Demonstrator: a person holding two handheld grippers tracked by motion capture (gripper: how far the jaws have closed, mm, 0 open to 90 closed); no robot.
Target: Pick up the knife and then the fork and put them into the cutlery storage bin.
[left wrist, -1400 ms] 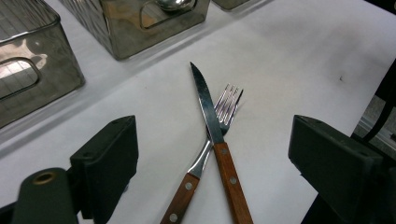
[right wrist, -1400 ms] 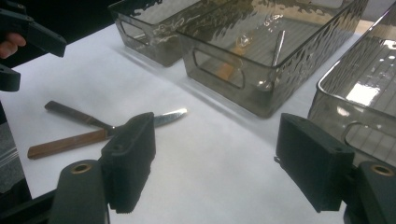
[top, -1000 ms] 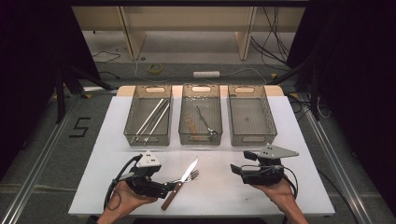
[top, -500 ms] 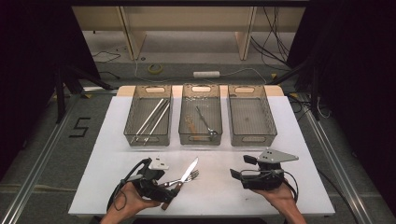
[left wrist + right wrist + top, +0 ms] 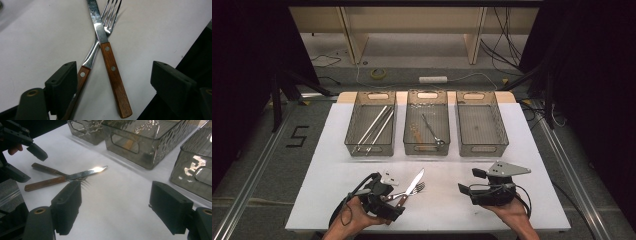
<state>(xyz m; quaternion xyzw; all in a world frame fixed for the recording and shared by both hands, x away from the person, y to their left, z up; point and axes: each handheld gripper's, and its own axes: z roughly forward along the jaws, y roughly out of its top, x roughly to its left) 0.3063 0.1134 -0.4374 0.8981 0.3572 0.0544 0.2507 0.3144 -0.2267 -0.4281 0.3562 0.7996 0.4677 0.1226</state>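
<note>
- The left gripper (image 5: 398, 198) was at the near edge of the white table (image 5: 337, 175), held in the person's left hand (image 5: 357, 212).
- Its jaws stood wide apart and had just been closing a little. In the left gripper view, the two wooden handles lay between them, and no pad pressed on either handle.
- The knife (image 5: 107, 52) lay on the table across the fork (image 5: 96, 48), so the two made a cross. The knife was on top.
- The fork handle passed just beside the left jaw in that view; I could not tell if it touched it. The knife handle lay in the middle of the gap, apart from both jaws.
- In the high view, the knife blade pointed toward the three bins at the far side of the table.
- The left bin (image 5: 371, 149) held long metal pieces, the middle bin (image 5: 427, 149) held another fork (image 5: 432, 131), and the right bin (image 5: 482, 150) stood beside them.
- The right gripper (image 5: 463, 190) rested low over the table at the right, well apart from the knife and fork. Its jaws were open with nothing between them.
</note>
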